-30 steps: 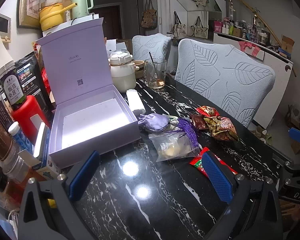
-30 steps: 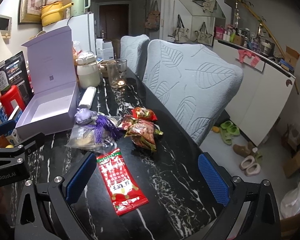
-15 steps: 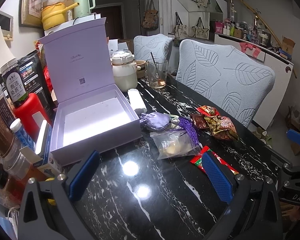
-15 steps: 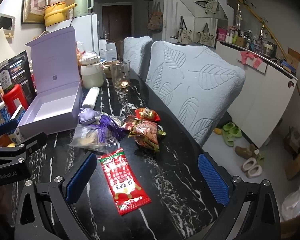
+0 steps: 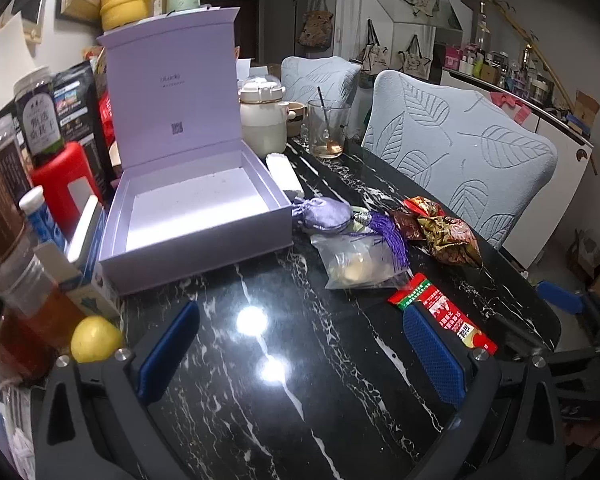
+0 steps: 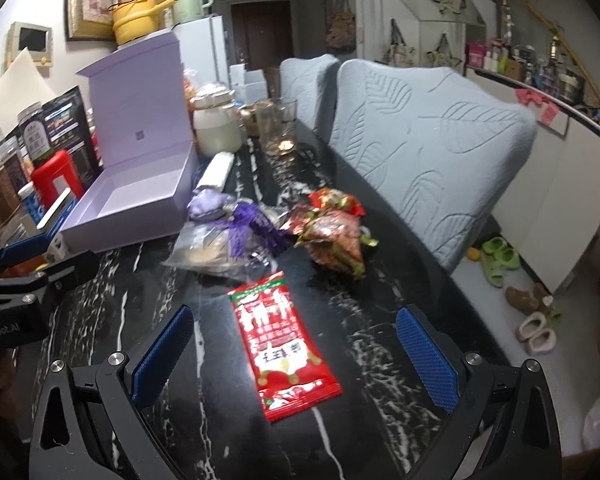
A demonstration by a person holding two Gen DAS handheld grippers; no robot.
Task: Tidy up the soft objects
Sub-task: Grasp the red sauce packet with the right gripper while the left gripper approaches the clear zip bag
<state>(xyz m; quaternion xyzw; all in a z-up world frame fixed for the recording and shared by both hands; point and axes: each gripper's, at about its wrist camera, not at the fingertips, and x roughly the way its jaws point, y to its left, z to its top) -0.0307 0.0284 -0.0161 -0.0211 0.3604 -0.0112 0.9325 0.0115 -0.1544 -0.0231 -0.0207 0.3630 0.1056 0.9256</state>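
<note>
An open lilac gift box (image 5: 196,216) (image 6: 136,200) with its lid up lies empty on the black marble table. To its right lie a purple sachet with a tassel (image 5: 326,214) (image 6: 212,204), a clear plastic bag (image 5: 358,266) (image 6: 212,250), crinkled red-gold snack packets (image 5: 448,232) (image 6: 334,236) and a flat red packet (image 5: 440,312) (image 6: 284,340). My left gripper (image 5: 300,352) hovers open over bare table in front of the box. My right gripper (image 6: 294,356) is open, its fingers either side of the red packet.
Jars, bottles and a red container (image 5: 66,176) crowd the table's left edge, with a lemon (image 5: 96,338) nearby. A white jar (image 5: 262,124), a glass with a spoon (image 5: 326,128) and a white roll (image 5: 284,174) stand behind the box. Leaf-pattern chairs (image 6: 428,140) line the right side.
Both grippers have drifted forward and slightly left over the table. The red packet now lies between my right gripper's fingers. No object has moved.
</note>
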